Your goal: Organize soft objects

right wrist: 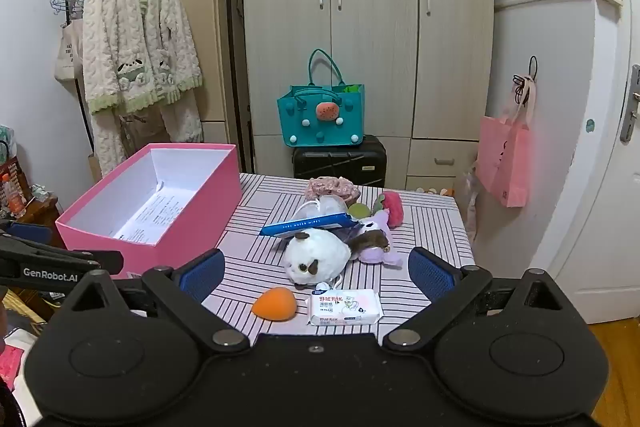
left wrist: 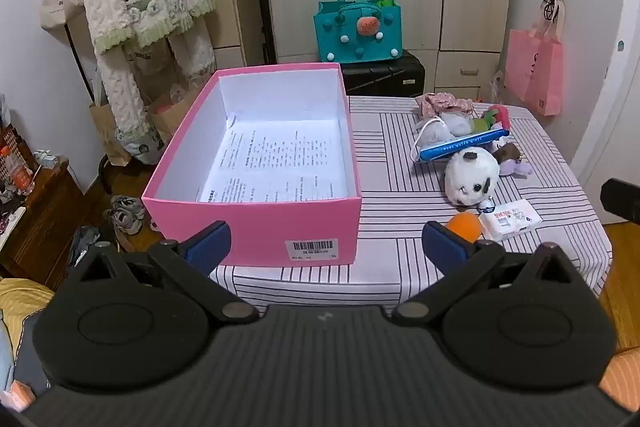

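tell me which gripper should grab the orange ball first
Right. The right gripper looks straight at the orange ball, jaws open; the left gripper faces the pink box.

The pink box (left wrist: 256, 223) is sitting open with just papers (left wrist: 276, 163) lying inside. Beside it the panda plush (right wrist: 316, 255), orange ball (right wrist: 275, 302), white wipes pack (right wrist: 344, 307) and blue wipes pack (right wrist: 308, 223) are lying heaped on the striped table (right wrist: 256, 267).
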Demonstrator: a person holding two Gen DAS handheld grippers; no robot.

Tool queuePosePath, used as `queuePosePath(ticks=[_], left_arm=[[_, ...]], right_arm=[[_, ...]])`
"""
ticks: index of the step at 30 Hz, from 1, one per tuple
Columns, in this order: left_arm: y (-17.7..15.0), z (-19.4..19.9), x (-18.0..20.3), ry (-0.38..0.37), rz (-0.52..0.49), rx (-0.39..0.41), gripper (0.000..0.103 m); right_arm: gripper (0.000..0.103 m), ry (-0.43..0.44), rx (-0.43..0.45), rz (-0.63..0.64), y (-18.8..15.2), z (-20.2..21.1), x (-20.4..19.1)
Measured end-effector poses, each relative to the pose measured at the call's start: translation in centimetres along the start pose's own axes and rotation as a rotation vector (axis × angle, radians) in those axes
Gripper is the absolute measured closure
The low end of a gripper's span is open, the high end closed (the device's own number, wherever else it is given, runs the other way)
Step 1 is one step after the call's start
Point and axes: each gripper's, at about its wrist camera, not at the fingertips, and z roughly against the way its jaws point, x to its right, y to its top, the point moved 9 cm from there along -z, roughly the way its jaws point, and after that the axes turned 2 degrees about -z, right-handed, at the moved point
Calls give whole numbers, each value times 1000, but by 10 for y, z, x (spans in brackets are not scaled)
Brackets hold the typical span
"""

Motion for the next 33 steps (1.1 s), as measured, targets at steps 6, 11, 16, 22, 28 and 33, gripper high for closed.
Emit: queuePosePath(ticks=[6,11,16,22,28,33], left_arm=[[0,-2,-1,-9,19,21,0],[0,0,-3,-2,9,47,0],[-5,4,4,-10,-8,84,0],[-6,5,4,-4,-10,103,0],[-8,3,1,6,-4,105,0],[-11,0,1,10,-4,95,0]], right_arm=[[3,0,18,-2,-2,2,2],[3,-15,21,-13,-1,7,9],[3,-26,16,-13,1,3,8],[2,-28,27,-11,-10,4,5],[0,-21,33,-13,-13,6,5],[0,-27,34,-18,-16,5,7]])
